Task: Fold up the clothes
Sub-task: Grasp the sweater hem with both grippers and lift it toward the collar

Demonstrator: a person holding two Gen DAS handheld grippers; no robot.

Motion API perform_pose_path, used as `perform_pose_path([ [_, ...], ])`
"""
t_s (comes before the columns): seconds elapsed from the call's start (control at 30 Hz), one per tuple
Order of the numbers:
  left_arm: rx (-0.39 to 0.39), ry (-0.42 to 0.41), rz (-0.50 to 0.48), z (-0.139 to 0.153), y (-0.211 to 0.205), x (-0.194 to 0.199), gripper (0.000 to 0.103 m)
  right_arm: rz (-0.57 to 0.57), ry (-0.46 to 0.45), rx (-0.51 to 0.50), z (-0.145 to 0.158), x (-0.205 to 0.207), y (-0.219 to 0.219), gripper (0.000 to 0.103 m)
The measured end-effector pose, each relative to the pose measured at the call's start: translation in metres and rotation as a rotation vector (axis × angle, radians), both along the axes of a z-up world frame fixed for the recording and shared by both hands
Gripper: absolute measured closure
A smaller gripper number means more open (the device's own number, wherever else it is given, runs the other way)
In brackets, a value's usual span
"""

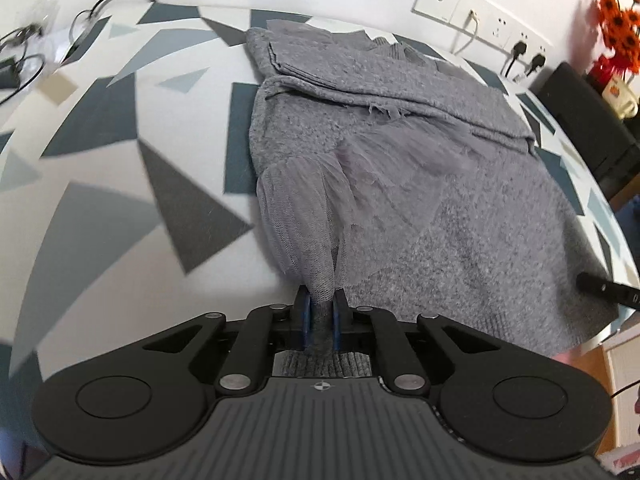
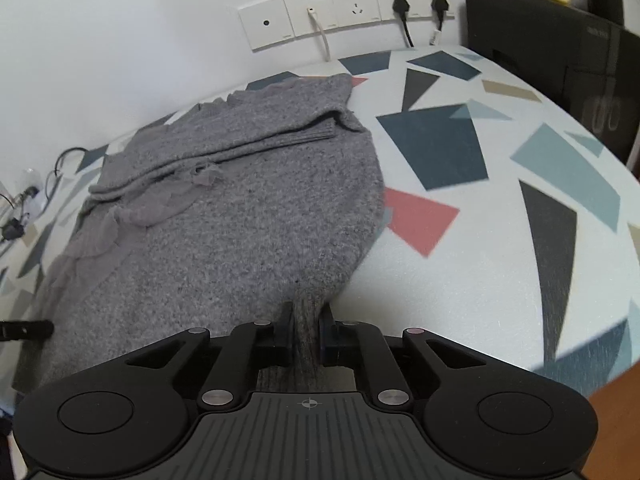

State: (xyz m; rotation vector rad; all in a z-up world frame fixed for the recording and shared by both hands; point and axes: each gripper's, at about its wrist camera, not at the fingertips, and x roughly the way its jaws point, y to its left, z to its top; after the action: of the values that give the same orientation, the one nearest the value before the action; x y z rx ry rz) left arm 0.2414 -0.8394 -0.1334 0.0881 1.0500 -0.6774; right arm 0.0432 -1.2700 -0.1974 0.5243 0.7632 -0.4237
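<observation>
A grey knit sweater (image 1: 440, 200) with sheer grey tulle trim lies spread on the patterned table (image 1: 100, 160), its far part folded over. My left gripper (image 1: 320, 300) is shut on the near left hem, pinching tulle and ribbed knit between its blue pads. In the right wrist view the same sweater (image 2: 240, 208) stretches away from me, and my right gripper (image 2: 307, 312) is shut on the ribbed hem at its near right corner. The tip of the right gripper (image 1: 604, 288) shows at the left view's right edge; the left gripper's tip (image 2: 28, 330) shows at the right view's left edge.
The tablecloth (image 2: 460, 200) has grey, blue and red geometric shapes. A wall socket strip (image 2: 348, 12) with plugged cables runs behind the table. Cables (image 1: 24, 56) lie at the far left corner. A black chair (image 2: 560, 48) and orange flowers (image 1: 620, 28) stand at the right.
</observation>
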Motion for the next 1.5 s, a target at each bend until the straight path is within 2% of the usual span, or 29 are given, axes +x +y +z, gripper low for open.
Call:
perform_pose_path([
  [0.2, -0.039, -0.018, 0.009, 0.008, 0.025, -0.023, 0.092, -0.030, -0.050, 0.076, 0.004, -0.029, 0.004, 0.094],
  [0.47, -0.128, -0.058, 0.022, 0.036, 0.048, -0.043, 0.093, -0.026, -0.192, 0.127, 0.032, -0.060, 0.022, 0.094],
  [0.7, -0.255, -0.046, 0.059, 0.065, 0.076, -0.052, 0.094, -0.055, -0.272, 0.157, 0.061, -0.075, 0.029, 0.094],
  [0.8, -0.271, -0.027, 0.077, 0.066, 0.085, -0.052, 0.094, -0.086, -0.317, 0.191, 0.069, -0.083, 0.033, 0.094],
  [0.9, -0.238, -0.029, 0.079, 0.061, 0.085, -0.049, 0.094, -0.111, -0.353, 0.223, 0.074, -0.086, 0.030, 0.094],
  [1.0, -0.264, -0.004, 0.095, 0.059, 0.085, -0.044, 0.094, -0.125, -0.340, 0.226, 0.071, -0.086, 0.031, 0.094],
  [1.13, -0.301, -0.013, 0.087, 0.069, 0.078, -0.037, 0.094, -0.123, -0.335, 0.251, 0.071, -0.081, 0.029, 0.094],
  [1.33, -0.348, -0.077, 0.093, 0.091, 0.059, -0.006, 0.095, -0.119, -0.401, 0.252, 0.090, -0.058, 0.012, 0.094],
  [1.5, -0.371, -0.087, 0.181, 0.097, 0.045, 0.036, 0.095, -0.113, -0.454, 0.246, 0.109, -0.017, -0.018, 0.094],
])
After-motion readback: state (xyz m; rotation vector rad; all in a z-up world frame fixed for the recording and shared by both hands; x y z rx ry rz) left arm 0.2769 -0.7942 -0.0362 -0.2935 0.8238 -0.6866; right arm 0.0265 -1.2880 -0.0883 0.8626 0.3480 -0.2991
